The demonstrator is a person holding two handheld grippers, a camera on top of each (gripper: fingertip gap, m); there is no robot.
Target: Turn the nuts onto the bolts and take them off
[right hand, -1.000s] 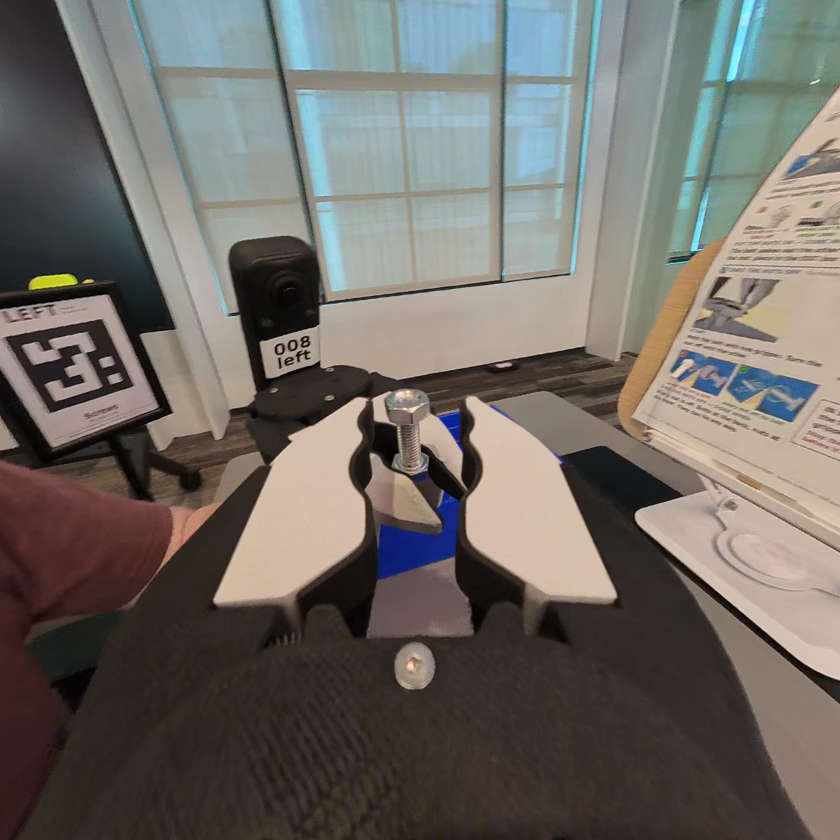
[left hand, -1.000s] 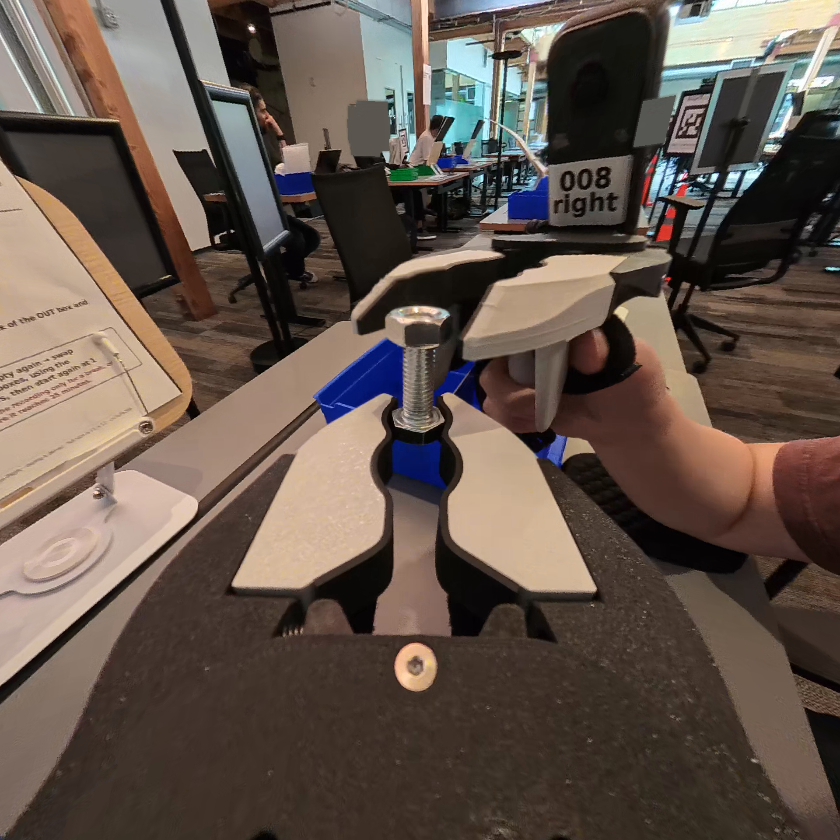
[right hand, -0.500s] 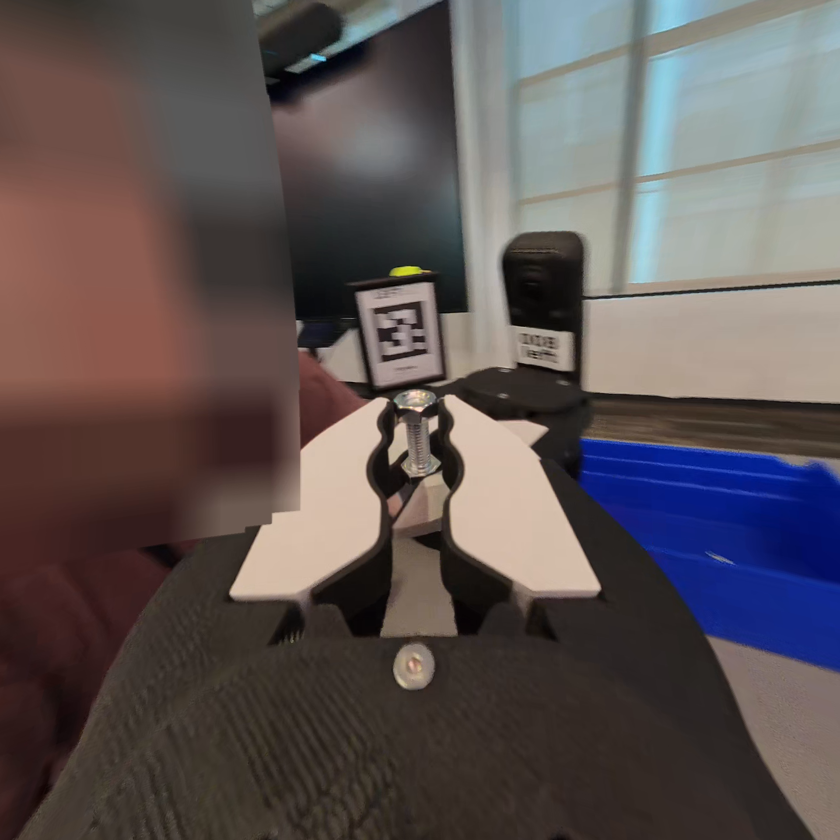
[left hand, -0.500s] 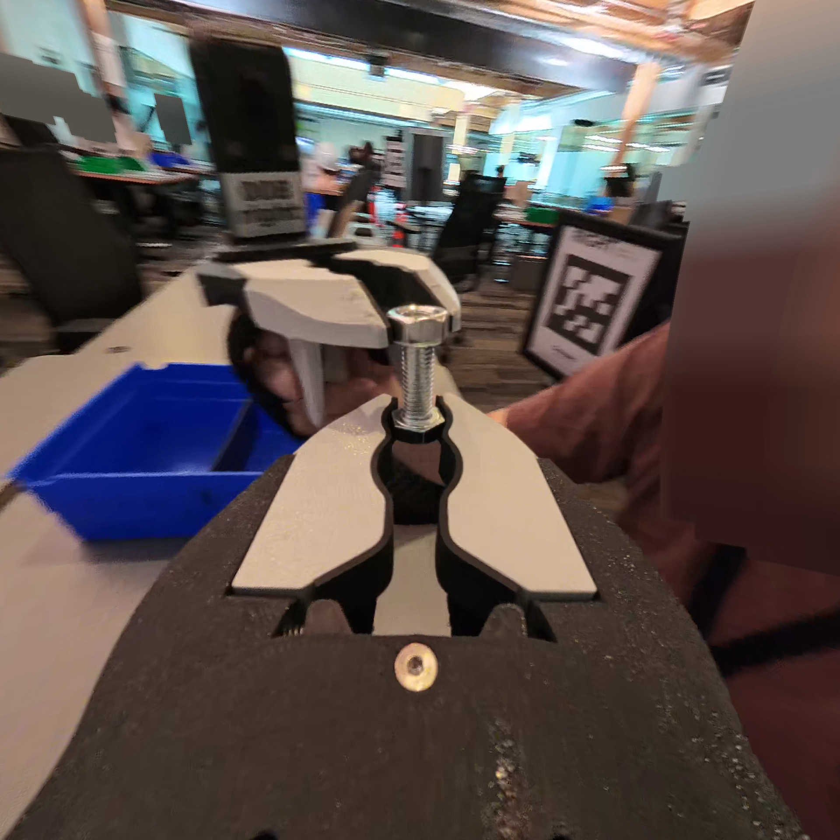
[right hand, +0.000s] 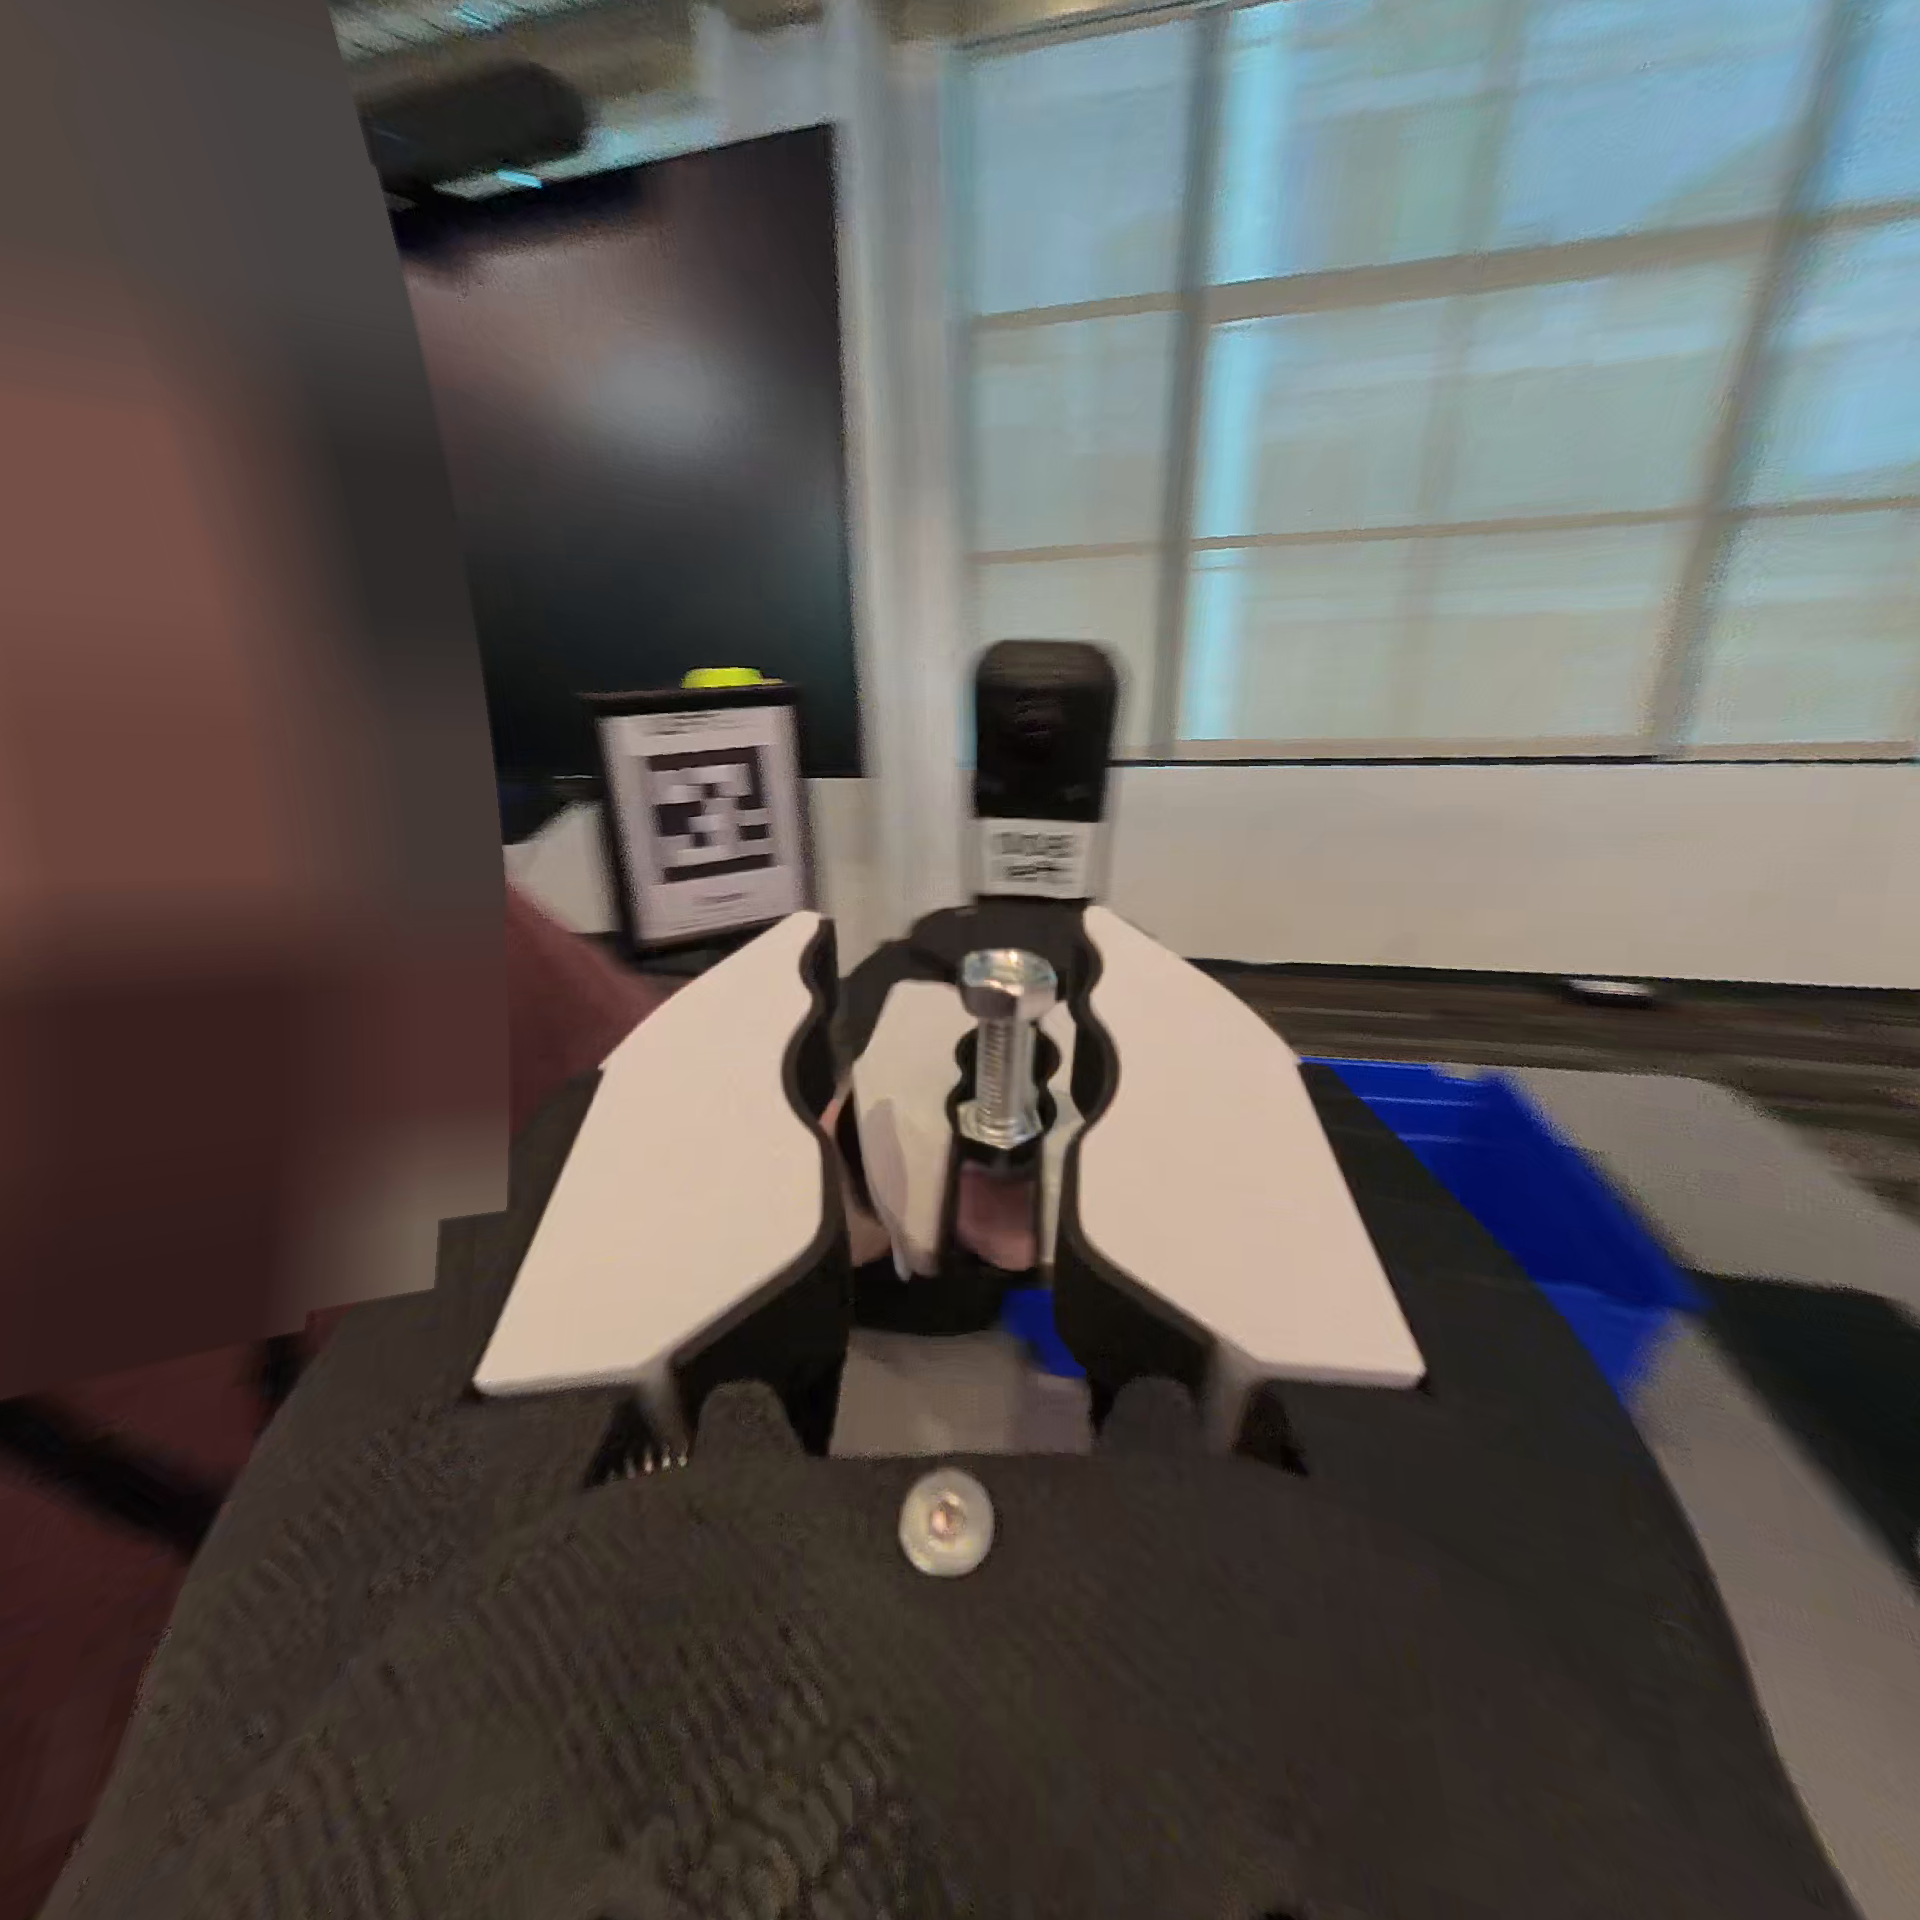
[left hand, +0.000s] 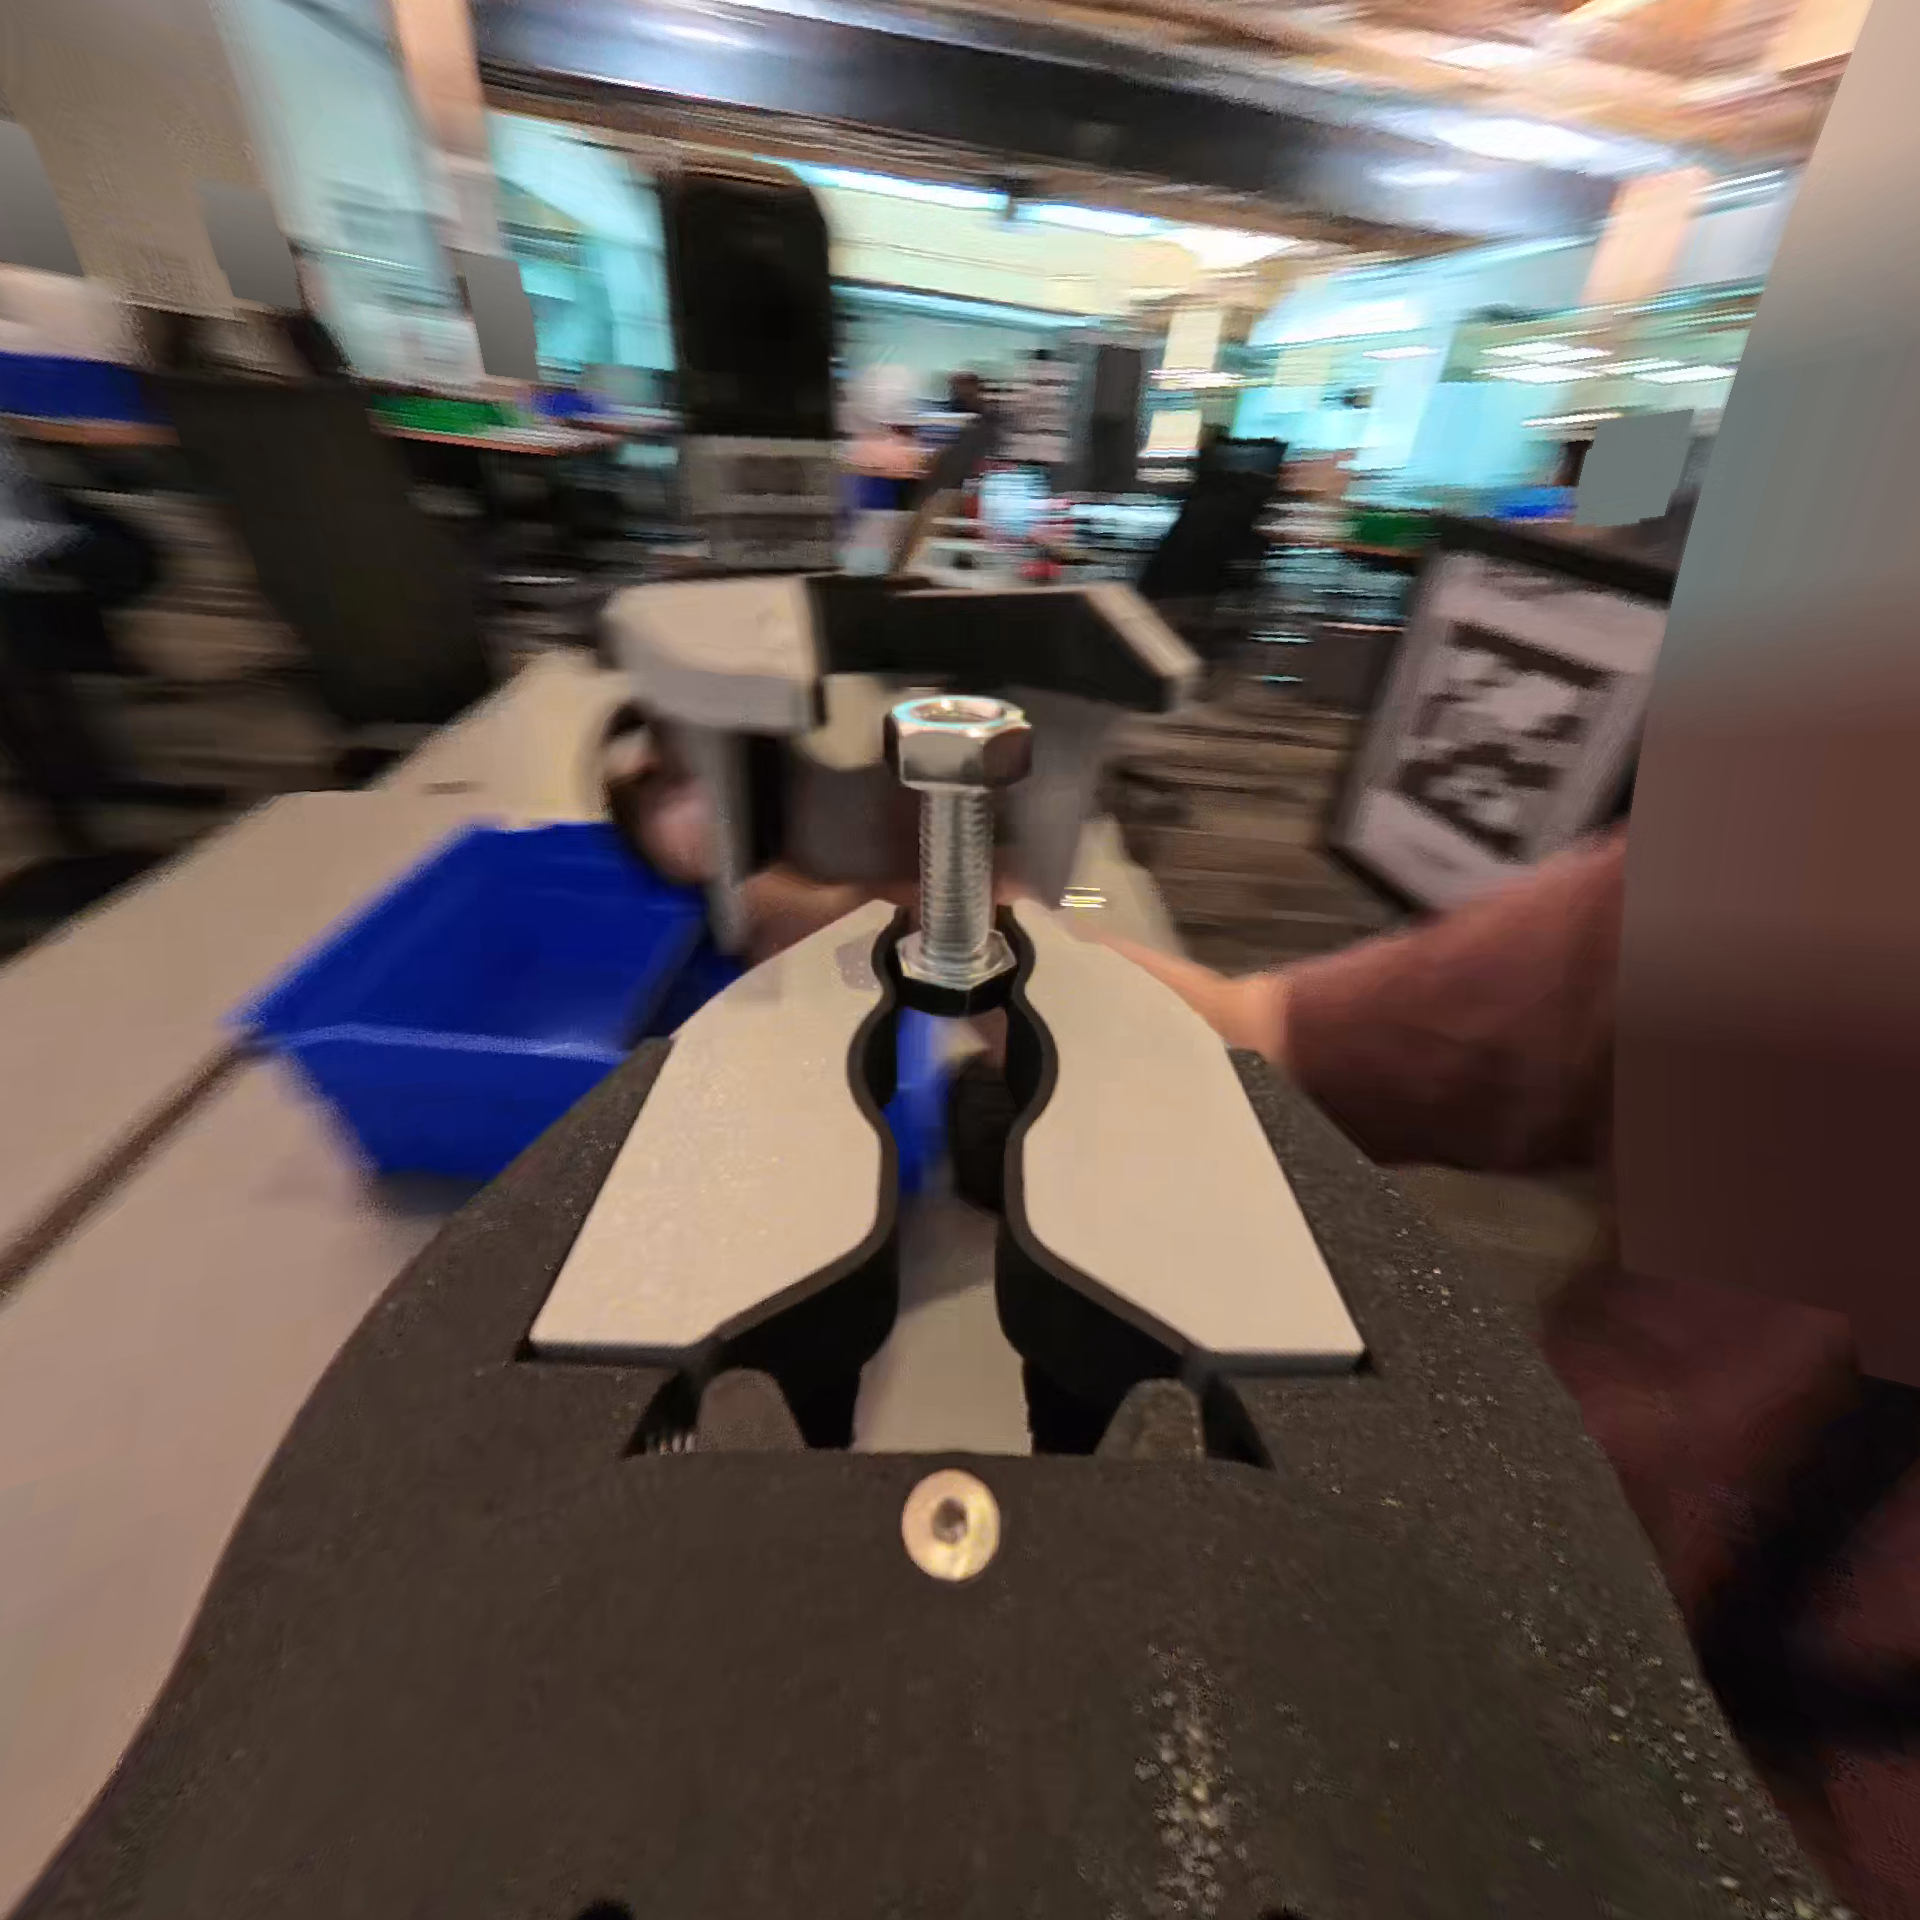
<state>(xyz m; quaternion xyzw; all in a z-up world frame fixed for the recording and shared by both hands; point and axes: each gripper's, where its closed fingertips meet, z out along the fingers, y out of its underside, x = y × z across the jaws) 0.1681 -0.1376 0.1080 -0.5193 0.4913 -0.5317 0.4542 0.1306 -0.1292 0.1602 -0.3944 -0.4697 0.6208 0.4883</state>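
Left wrist view puts my left gripper (left hand: 954, 961) in the middle of the picture, its two grey fingers (left hand: 748, 1132) pinched on the nut (left hand: 954, 964) right at their tips. From that nut the bolt (left hand: 956, 821) stands upright, thread bare between nut and hex head, head on top. Beyond it sits my right gripper (left hand: 914, 665) (blurred, so I read only its outline), level with the bolt head, and whether it touches the head I cannot tell from here. A blue bin (left hand: 468, 987) rests on the grey table (left hand: 156, 1299) to the left of my fingers.

Right wrist view shows my right gripper (right hand: 956, 997) with its white fingers (right hand: 675, 1174) spread apart, the bolt (right hand: 1003, 1049) standing in the gap between them with clear space on both sides. The nut (right hand: 995, 1122) sits low on the thread, held by the left gripper (right hand: 992, 1143) facing me. The blue bin (right hand: 1507, 1174) lies off to the right.
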